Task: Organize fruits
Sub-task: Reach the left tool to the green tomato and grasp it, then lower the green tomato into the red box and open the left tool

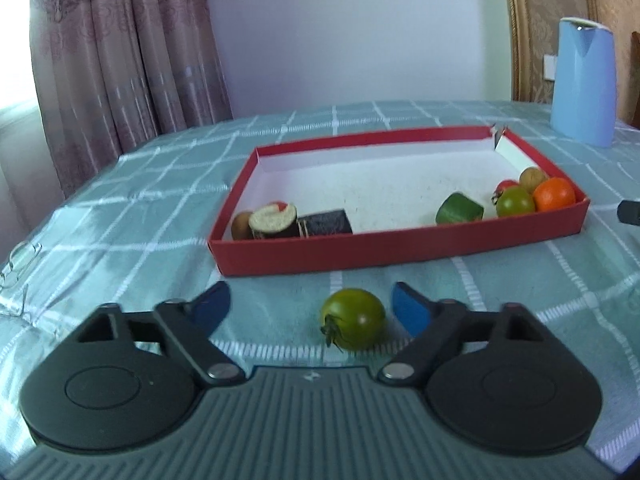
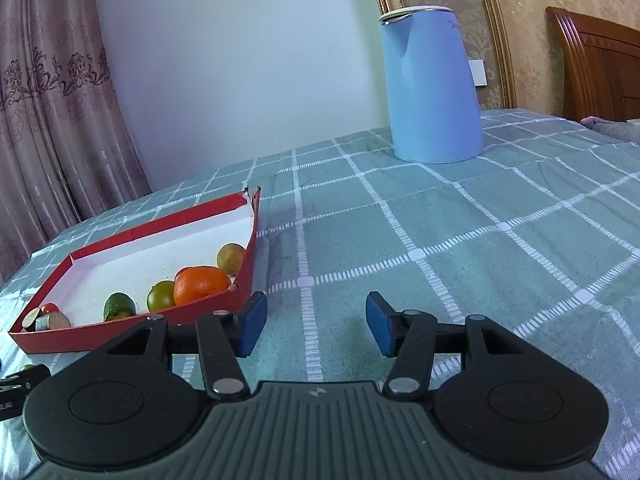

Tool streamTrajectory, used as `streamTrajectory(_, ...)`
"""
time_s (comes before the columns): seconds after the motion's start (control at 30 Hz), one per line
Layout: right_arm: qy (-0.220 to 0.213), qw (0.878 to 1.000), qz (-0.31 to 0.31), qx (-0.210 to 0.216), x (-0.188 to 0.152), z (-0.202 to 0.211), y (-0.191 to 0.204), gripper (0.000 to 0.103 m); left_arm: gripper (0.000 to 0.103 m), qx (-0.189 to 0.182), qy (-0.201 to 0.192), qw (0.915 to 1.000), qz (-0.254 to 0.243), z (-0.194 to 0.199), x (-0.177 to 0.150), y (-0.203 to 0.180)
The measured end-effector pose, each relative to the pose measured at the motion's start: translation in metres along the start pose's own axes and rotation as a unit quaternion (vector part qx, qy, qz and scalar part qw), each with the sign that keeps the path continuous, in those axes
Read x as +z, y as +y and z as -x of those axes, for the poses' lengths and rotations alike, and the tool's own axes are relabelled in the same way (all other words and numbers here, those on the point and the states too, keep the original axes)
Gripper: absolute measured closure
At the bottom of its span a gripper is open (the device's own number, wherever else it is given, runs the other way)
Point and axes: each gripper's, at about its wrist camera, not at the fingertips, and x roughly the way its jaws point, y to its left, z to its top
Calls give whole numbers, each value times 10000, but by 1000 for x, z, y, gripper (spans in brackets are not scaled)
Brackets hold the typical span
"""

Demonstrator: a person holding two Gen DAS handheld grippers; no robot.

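A green tomato (image 1: 353,319) lies on the checked cloth between the fingers of my open left gripper (image 1: 312,310), closer to the right pad; I cannot tell if it touches. Behind it stands a red tray (image 1: 400,246) with white inside. At its right end are an orange (image 1: 554,194), a green tomato (image 1: 515,201), a small red tomato (image 1: 505,185), a brown fruit (image 1: 532,177) and a green piece (image 1: 459,209). At its left end lie dark cylinder pieces (image 1: 276,221). My right gripper (image 2: 316,326) is open and empty, right of the tray (image 2: 246,276).
A blue kettle (image 2: 430,88) stands at the back on the green checked tablecloth (image 2: 460,240). Curtains hang at the left. A wooden headboard (image 2: 600,68) is at far right. A clear object (image 1: 18,264) lies at the table's left edge.
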Motion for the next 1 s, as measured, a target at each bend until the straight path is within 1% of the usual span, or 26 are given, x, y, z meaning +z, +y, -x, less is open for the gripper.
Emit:
streamTrajectory(0.03,-11,10000,-6,1,0,0,0,49,31,-52,24,10000,27,-1,0,1)
streamTrajectory(0.07,-31,10000,-23,4,0,1,-1,49,41,-128,26,9999,61,0,-1,1)
streamTrajectory(0.1,-44,10000,-40,12,0,1,-1,49,48,-174,19,9998,66,1,-1,1)
streamTrajectory(0.17,-36,10000,-53,17,0,1,-2,49,71,-288,26,9996,-1,2,-2,-3)
streamTrajectory(0.2,-32,10000,-57,14,0,1,-2,49,71,-332,24,9994,-31,3,-2,-5)
streamTrajectory(0.27,-32,10000,-54,17,0,1,-2,49,72,-269,-3,9996,-73,6,-4,-8)
streamTrajectory(0.57,-82,9999,-125,7,0,2,-3,49,73,-202,-100,9997,126,14,1,-2)
streamTrajectory(1.0,-128,9998,-127,-22,0,3,-4,49,73,46,-316,9989,344,18,20,20)
